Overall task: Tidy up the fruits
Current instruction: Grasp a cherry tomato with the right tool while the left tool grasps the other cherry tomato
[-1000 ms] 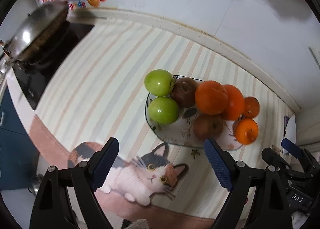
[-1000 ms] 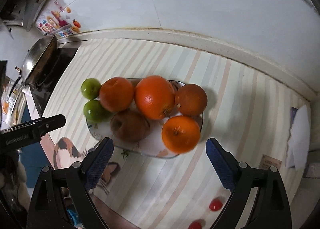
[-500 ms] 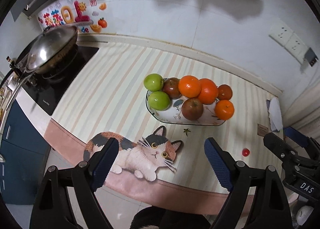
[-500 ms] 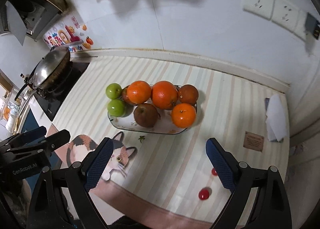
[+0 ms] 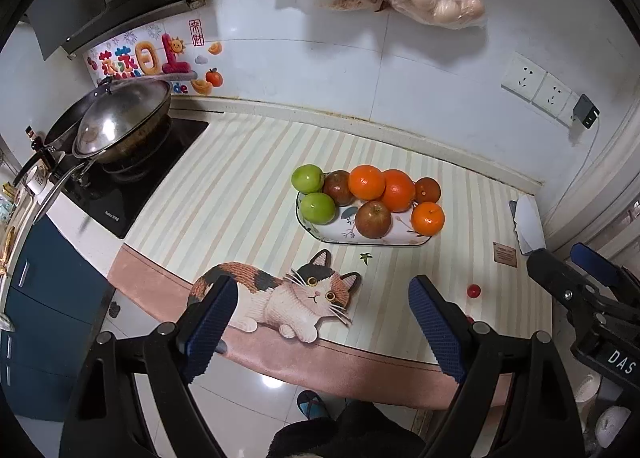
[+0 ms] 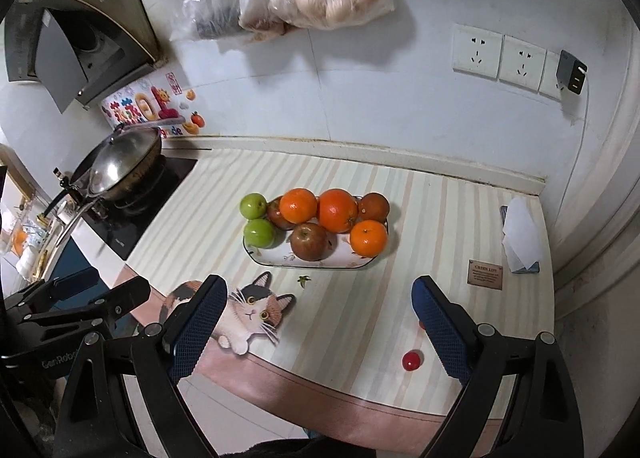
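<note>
Fruits (image 5: 366,198) all piled on plate (image 5: 332,233), now well ahead of both grippers after pulling back. Left gripper (image 5: 320,318) and right gripper (image 6: 318,322) spread wide, empty. Looks basically done.

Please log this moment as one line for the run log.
left gripper: open, holding nothing | right gripper: open, holding nothing | fruit: piled on plate | cherry tomato: loose on counter

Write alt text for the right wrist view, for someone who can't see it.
A plate piled with oranges and green and red apples sits on a striped mat with a cat print. The open right claw hovers near the counter's edge, with a small red fruit nearby.
</note>
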